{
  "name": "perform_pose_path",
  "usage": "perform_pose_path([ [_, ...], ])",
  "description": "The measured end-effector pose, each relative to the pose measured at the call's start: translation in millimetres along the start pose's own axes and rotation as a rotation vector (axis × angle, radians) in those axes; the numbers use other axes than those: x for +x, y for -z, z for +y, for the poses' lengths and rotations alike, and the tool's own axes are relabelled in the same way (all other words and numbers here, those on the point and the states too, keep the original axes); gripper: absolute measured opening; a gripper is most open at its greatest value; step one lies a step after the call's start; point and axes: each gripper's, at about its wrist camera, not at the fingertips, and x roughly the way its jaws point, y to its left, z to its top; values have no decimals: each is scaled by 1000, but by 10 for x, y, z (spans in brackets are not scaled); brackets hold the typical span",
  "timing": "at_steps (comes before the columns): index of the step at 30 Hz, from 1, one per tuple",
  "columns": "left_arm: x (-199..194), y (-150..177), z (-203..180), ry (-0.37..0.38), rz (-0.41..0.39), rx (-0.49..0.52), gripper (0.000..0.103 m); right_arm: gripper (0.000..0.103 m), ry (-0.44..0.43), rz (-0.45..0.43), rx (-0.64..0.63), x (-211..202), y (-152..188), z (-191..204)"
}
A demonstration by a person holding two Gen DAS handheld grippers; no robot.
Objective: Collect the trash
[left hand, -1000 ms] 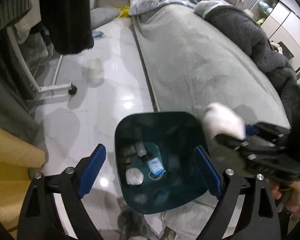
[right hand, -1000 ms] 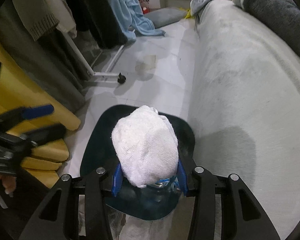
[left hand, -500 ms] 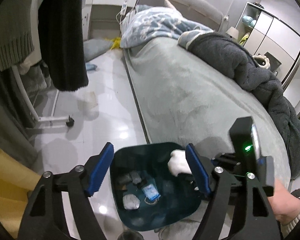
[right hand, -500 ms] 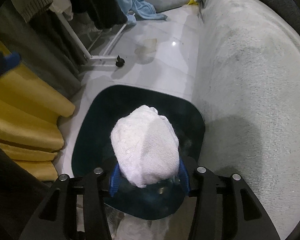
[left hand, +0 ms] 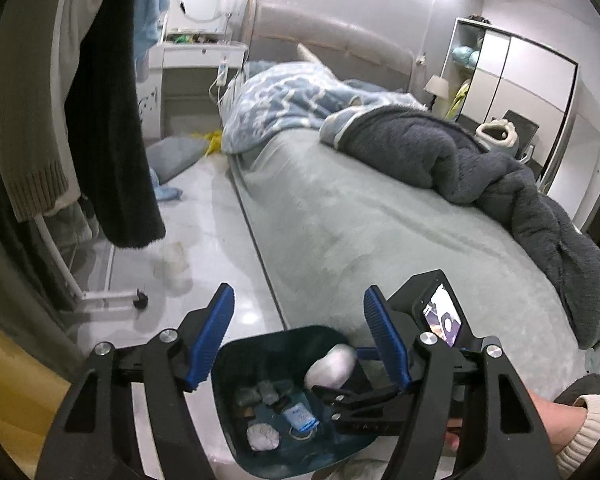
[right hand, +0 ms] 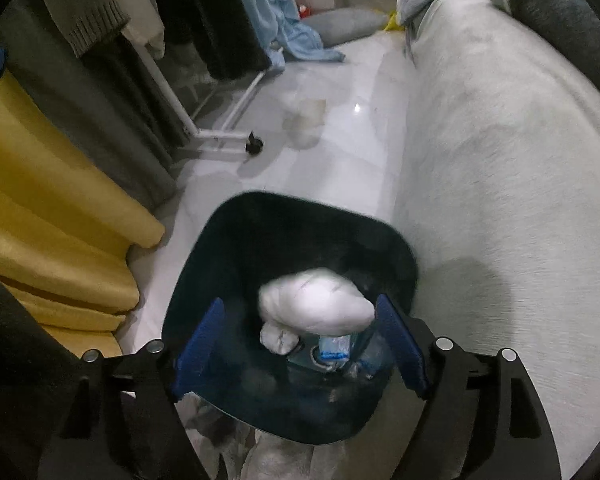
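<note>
Over the bin (right hand: 228, 240), white wad (right hand: 316, 306) between spread right tool (right hand: 300, 344) fingers

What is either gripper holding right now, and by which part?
Nothing. The right gripper is open, the white wad loose over the bin. The left gripper is open, empty.

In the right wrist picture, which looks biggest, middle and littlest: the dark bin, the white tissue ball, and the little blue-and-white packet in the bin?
1. Dark bin, biggest.
2. White tissue ball.
3. Blue-and-white packet, littlest.
The ball looks nearer the camera than the packet, so that gap is unsure.
</note>
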Motion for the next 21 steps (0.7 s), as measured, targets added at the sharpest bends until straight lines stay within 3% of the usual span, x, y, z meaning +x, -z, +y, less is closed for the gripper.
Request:
perform_pose_path([
  [4,-116,2,-117,1,-34,13,73,80,4,-58,22,-235,-27,-104],
  [16,-342,7,-513,-25,-119,45,94,81,61,-206,41,-947,265,-400],
  [18,-397,-3,-588,-25,-140,62,96,88,83,-246,59,-1128,293,-490],
  [21,-455,-2,-739,-18,-163,93,99,90,116,-310,107,-1373,375,-641],
])
